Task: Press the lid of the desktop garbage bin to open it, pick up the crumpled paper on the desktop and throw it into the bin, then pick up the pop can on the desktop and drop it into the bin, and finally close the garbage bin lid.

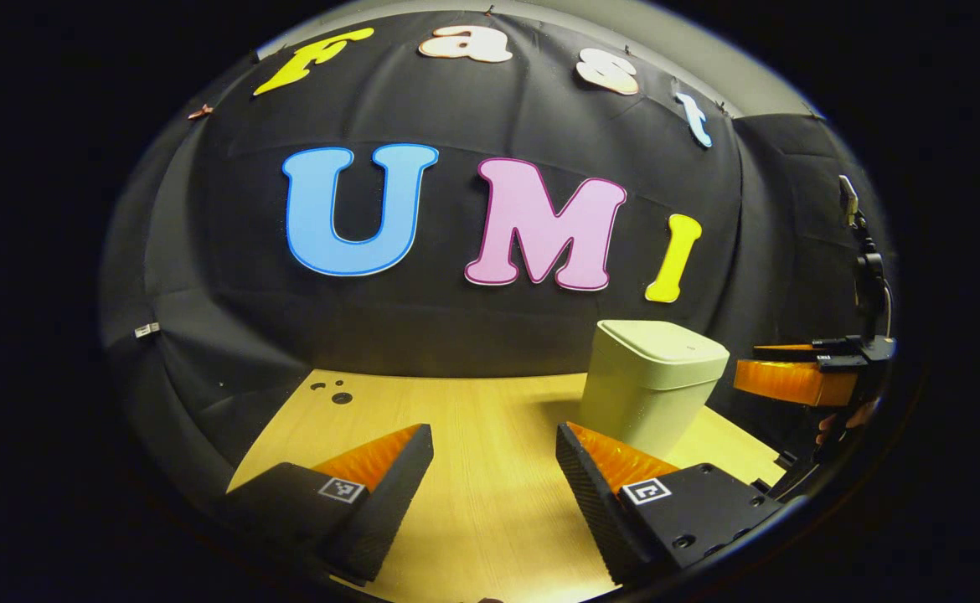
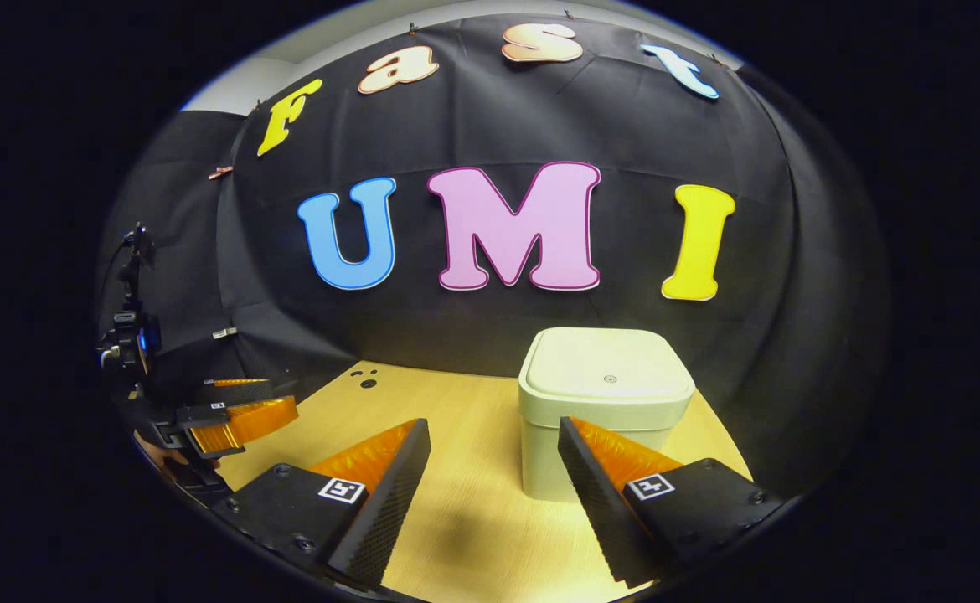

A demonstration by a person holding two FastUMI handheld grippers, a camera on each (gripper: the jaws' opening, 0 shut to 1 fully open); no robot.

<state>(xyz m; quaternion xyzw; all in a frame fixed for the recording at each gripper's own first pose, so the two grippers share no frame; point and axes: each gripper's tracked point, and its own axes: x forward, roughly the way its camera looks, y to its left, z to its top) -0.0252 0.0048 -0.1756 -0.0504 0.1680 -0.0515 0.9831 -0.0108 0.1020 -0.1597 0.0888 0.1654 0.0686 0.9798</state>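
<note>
The bin (image 2: pixel 606 410) stands on the worktop (image 2: pixel 473 519) near the back wall, with its lid (image 2: pixel 606 368) down flat. It is a pale, boxy bin with round corners, and the lid has a small dot in the middle.

In the right gripper view, the right gripper (image 2: pixel 494 481) hangs above the worktop with its jaws spread wide and nothing between them. The bin sits just past its right finger (that finger hides a bit of the bin's lower front). Far off to the left, the left gripper (image 2: pixel 234 419) shows near the edge of the worktop.

In the left gripper view, the left gripper (image 1: pixel 494 486) hangs over bare wood, and its jaws are spread wide too, holding nothing. The bin (image 1: pixel 653 381) is ahead and to the right, behind its right finger. The right gripper (image 1: pixel 796 377) shows past the bin at the far right, up in the air and not touching it. A bit of a hand (image 1: pixel 846 419) shows under it.

A few small dark holes (image 1: pixel 335 394) mark the far left corner of the worktop (image 1: pixel 490 419).
</note>
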